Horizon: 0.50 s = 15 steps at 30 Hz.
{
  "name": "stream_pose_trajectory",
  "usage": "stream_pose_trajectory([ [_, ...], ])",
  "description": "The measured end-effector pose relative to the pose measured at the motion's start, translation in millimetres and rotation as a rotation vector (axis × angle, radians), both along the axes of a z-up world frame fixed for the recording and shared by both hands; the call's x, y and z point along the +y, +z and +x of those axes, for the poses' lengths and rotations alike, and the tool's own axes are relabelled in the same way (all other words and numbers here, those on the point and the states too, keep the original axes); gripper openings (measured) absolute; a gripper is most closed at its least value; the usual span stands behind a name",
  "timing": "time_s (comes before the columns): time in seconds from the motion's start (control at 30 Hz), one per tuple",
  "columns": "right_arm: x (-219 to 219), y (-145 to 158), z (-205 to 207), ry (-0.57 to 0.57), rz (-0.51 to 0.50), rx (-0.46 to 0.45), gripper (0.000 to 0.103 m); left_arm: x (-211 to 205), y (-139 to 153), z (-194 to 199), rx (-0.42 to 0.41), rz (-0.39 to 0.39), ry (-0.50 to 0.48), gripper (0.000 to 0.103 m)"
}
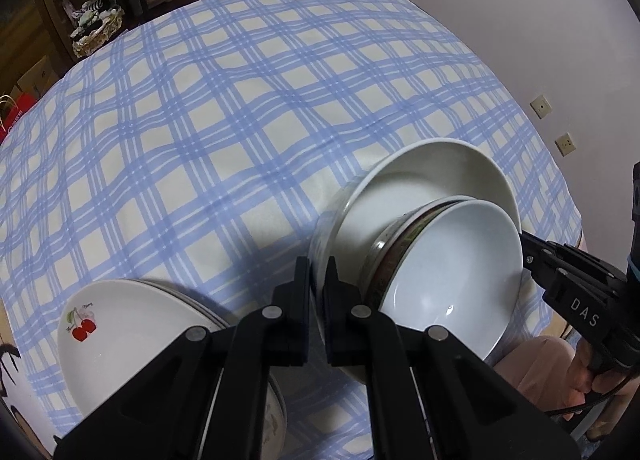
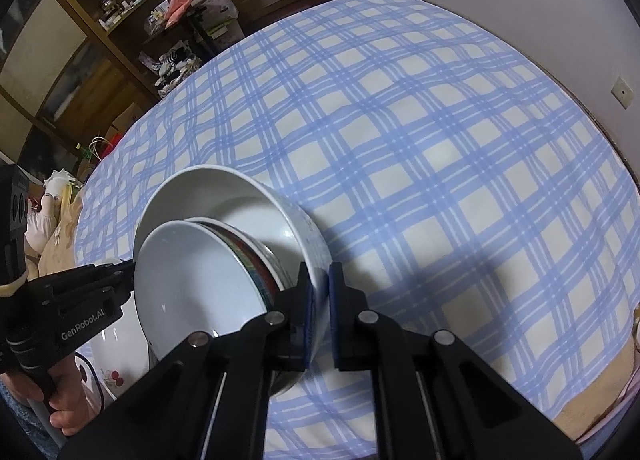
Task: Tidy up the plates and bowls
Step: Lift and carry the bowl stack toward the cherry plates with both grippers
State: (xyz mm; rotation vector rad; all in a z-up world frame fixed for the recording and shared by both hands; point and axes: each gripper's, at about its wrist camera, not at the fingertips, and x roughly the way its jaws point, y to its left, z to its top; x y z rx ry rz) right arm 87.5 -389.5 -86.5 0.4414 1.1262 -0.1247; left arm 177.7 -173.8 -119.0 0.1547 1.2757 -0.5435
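A large white bowl [image 1: 440,168] [image 2: 224,196] stands near the table's front edge. Nested inside it are a patterned bowl [image 1: 394,256] [image 2: 256,256] and a plain white bowl [image 1: 452,260] [image 2: 196,280]. My left gripper [image 1: 319,280] is shut on the large bowl's left rim, one finger inside and one outside. My right gripper [image 2: 320,292] is shut on the opposite rim; in the left wrist view the right gripper [image 1: 525,246] meets the bowl's right edge. The left gripper [image 2: 130,272] shows at the bowl's left side. A stack of white plates [image 1: 100,324] [image 2: 116,372] with a cherry print lies left of the bowls.
A blue plaid cloth [image 1: 240,140] [image 2: 440,140] covers the round table. Dark wooden shelves [image 2: 100,40] with clutter stand beyond the far left edge. A white wall with sockets [image 1: 564,142] lies to the right. A person's hand [image 2: 60,408] holds the left gripper's handle.
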Motion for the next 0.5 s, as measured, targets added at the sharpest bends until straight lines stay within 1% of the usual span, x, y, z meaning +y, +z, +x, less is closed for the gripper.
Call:
stream_pose_trajectory([
  [0.1,3,2,0,0.007,-0.005,0.001,0.009,2,2,0,0.009,-0.002,0.007,0.005],
  [0.23,5,7,2,0.016,0.001,0.002,0.009,6,9,-2,-0.005,-0.005,0.009,0.006],
  [0.37,10,14,4,0.019,-0.003,-0.003,0.009,17,15,-1,0.017,-0.024,0.037,0.006],
  [0.5,19,23,5,0.032,-0.009,-0.013,0.009,26,25,-4,-0.002,-0.019,0.041,0.006],
])
